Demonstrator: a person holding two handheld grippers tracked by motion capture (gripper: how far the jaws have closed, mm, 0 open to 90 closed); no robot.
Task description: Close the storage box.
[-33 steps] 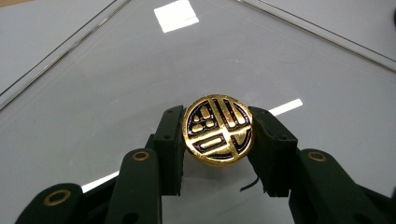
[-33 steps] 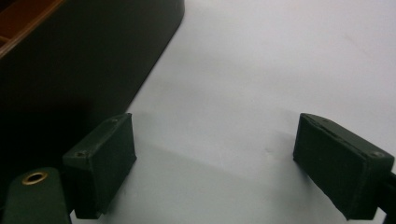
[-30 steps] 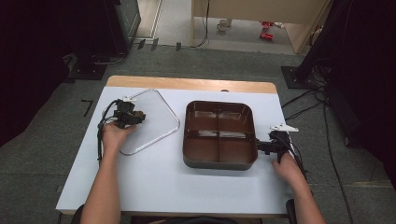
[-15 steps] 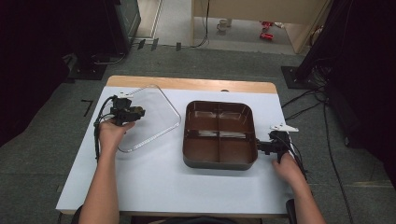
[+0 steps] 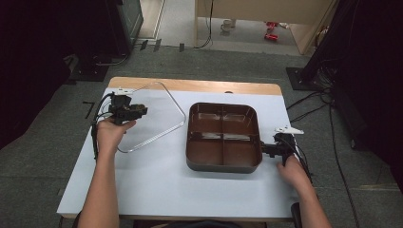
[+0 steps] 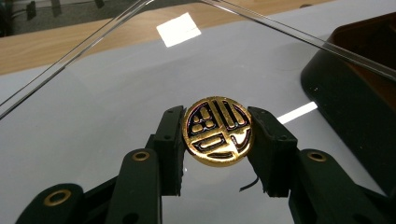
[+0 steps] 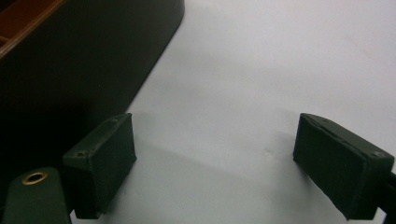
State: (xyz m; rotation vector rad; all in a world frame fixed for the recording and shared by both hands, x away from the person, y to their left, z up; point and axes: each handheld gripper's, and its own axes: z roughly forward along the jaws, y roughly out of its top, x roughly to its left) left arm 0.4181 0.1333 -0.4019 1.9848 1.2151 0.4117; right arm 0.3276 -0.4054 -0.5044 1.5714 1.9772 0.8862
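lid knob (image 6: 218, 131) | clamped between left hand-held gripper (image 6: 215, 140) jaws | lid (image 5: 157, 114) tilted

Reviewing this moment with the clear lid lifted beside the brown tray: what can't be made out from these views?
- Clear lid, left gripper view: its outer edges are cut off by the frame; the left gripper hides the knob's underside.
- Gold knob, high view: too small, covered by the hand.
- Brown four-compartment tray, right gripper view: only a dark blurred wall; contact with the right gripper can't be judged.
- Items on the floor beyond the table: too small to identify.
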